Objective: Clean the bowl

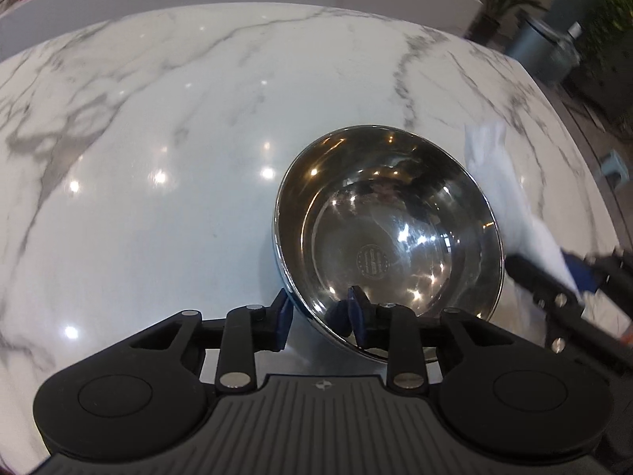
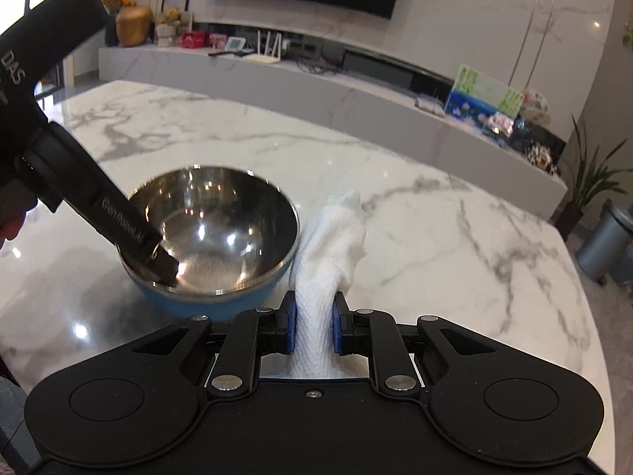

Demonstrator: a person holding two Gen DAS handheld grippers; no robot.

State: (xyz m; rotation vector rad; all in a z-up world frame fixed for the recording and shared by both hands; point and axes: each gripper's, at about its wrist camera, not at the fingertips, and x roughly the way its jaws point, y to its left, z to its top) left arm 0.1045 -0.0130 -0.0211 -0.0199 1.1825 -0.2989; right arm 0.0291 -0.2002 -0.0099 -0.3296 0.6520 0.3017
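Clamped across the near rim of the steel-lined, blue-sided bowl on the white marble table, the left gripper steadies it while the right gripper pinches a crumpled white paper towel just beside that bowl.

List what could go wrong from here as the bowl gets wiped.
1. The left gripper pinches only the rim of the bowl, one finger inside and one outside. Wiping pressure could twist the bowl out of that narrow hold.
2. The bowl sits on a glossy marble table, so it may slide if it slips free.
3. The paper towel stands loose and floppy above the right gripper; it may fold over, leaving the fingers to scrape the steel.
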